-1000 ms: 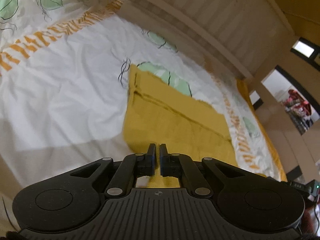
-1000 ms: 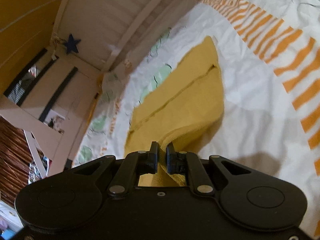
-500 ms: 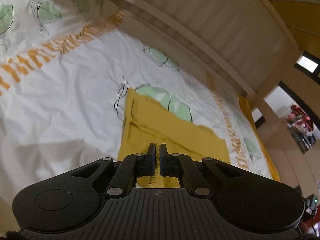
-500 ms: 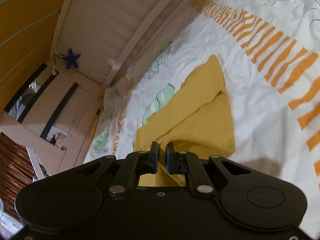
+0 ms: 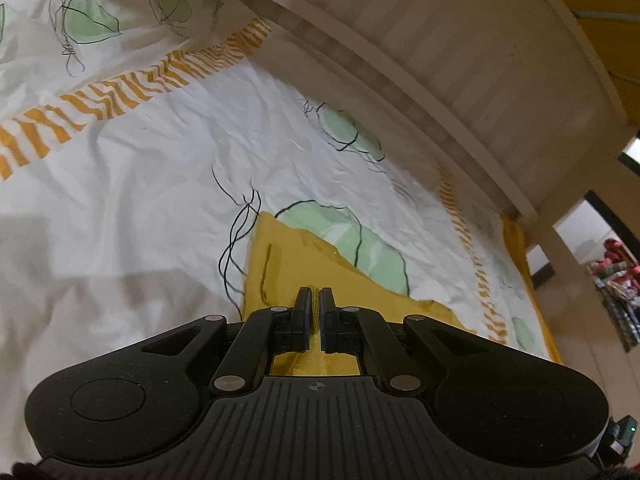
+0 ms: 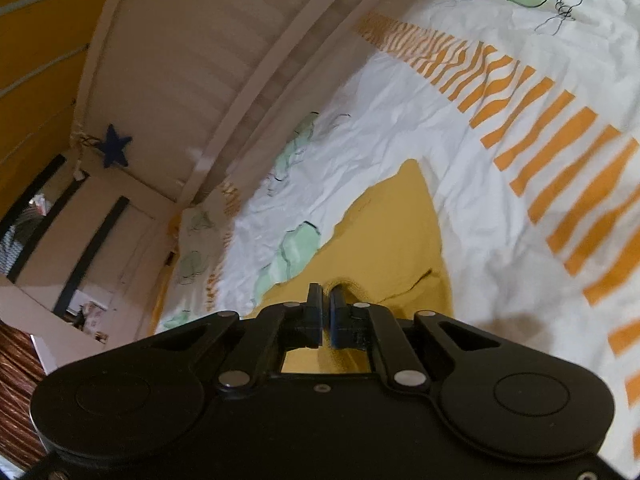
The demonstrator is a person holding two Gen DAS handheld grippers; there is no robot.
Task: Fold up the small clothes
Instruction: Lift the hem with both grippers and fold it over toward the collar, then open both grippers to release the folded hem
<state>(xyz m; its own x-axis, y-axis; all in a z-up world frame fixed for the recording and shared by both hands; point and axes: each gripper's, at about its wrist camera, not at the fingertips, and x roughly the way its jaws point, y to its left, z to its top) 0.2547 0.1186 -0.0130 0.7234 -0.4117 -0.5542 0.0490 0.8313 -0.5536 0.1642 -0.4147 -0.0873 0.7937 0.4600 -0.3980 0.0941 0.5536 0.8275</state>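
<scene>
Mustard fabric sits pinched in the clenched jaws of the left gripper (image 5: 315, 294) and the right gripper (image 6: 325, 290); this yellow garment (image 5: 304, 268) lies beyond them on the bed sheet (image 5: 140, 184), near the slatted bed rail (image 5: 460, 64)

Looks like a bedroom at home, probably a kid's

White bed sheet (image 5: 160, 168) with green leaf doodles and orange stripes, pale slatted wooden bed rail (image 5: 460, 52) along the edge, yellow walls (image 6: 36, 40), a blue star decoration (image 6: 116, 150) hanging by the doorway.
</scene>
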